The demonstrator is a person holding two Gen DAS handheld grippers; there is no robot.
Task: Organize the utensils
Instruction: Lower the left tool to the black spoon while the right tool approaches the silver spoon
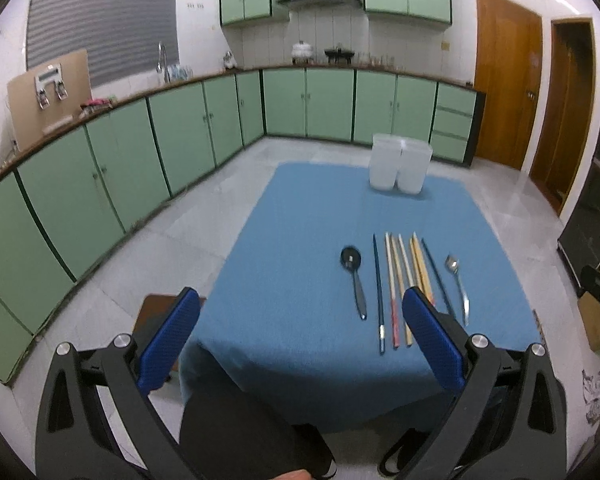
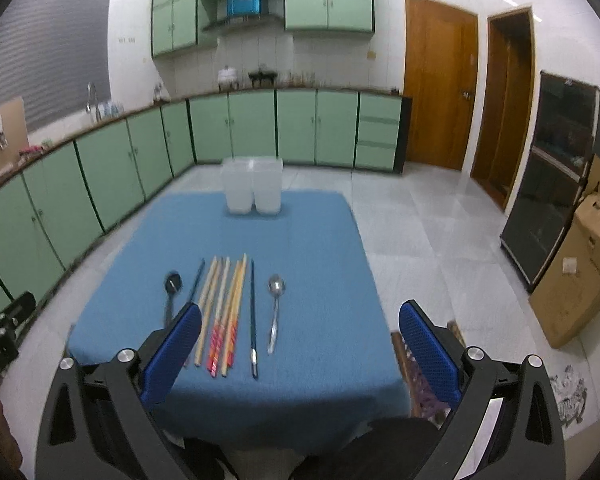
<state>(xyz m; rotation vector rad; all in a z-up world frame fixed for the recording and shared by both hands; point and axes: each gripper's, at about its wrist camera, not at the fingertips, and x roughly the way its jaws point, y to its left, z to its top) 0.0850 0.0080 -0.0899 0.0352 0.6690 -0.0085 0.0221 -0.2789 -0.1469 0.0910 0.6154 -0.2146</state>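
- So, both grippers hung above the near edge of the blue tablecloth [image 2: 320, 240], nothing picked up yet.
- Left gripper [image 1: 300, 336]: jaws spread wide, empty. Right gripper [image 2: 300, 352]: same, wide apart and empty.
- Utensils lay in one row on the cloth, ahead of both grippers: black spoon [image 1: 355, 276], dark chopstick [image 1: 378, 292], the pale and wooden chopsticks [image 2: 224, 312], a second dark chopstick [image 2: 253, 316], metal spoon [image 2: 275, 312].
- Long axes all ran away from the person, handles toward the near edge, roughly parallel to the fingers.
- Two clear bins [image 2: 253, 190] stood touching each other at the far side, well apart from the row.
- Row sat right of center for the left gripper and left of center for the right, so it lay between them; neither looked clearly nearer.
- Judgement: the metal spoon suited the right gripper, the black spoon the left.
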